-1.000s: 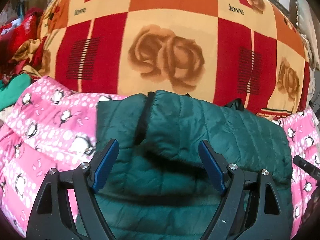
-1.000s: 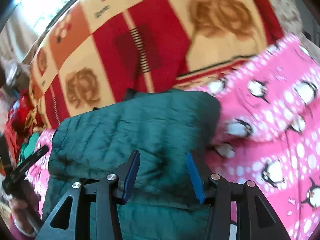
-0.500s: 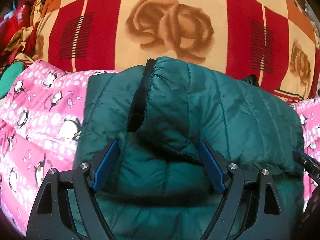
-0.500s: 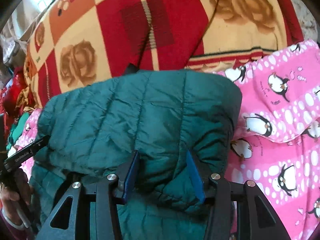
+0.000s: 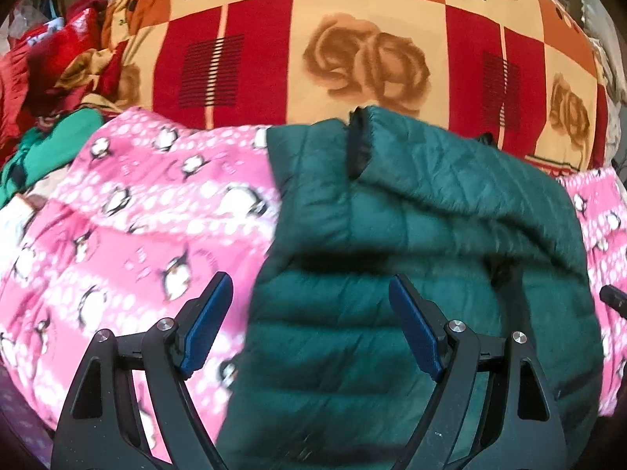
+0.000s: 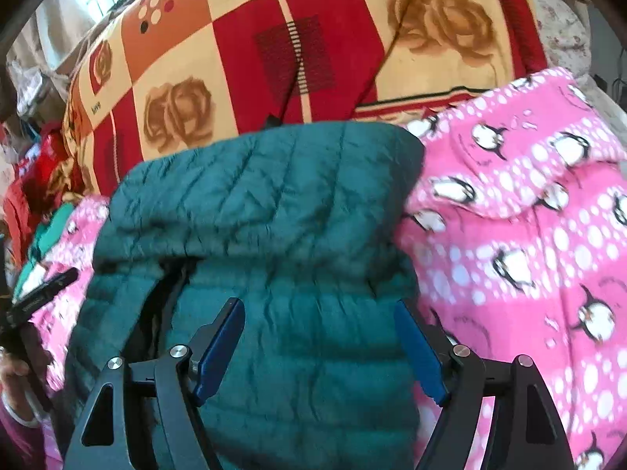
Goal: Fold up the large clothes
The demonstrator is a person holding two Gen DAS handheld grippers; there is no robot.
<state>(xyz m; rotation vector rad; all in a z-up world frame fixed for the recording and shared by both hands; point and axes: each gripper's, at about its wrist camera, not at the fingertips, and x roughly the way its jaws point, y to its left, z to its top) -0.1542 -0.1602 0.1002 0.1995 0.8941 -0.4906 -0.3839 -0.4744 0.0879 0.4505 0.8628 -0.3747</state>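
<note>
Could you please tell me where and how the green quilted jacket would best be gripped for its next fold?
Probably grip the green quilted jacket at the loose edge of its folded-over top flap, coming from the near side. That edge lifts off the layer beneath, leaving a shadowed gap for one jaw to slip under; elsewhere the padding lies flat on the pink penguin blanket.

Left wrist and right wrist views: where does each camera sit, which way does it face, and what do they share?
Left wrist: on the left gripper, looking down along its open fingers at the green quilted jacket; the other gripper's tip shows at right.
Right wrist: on the right gripper, jaws opening with no fabric pinched, facing the same jacket; a hand holding the left gripper shows at left.
Shared: jacket, pink penguin blanket, rose-print blanket.
</note>
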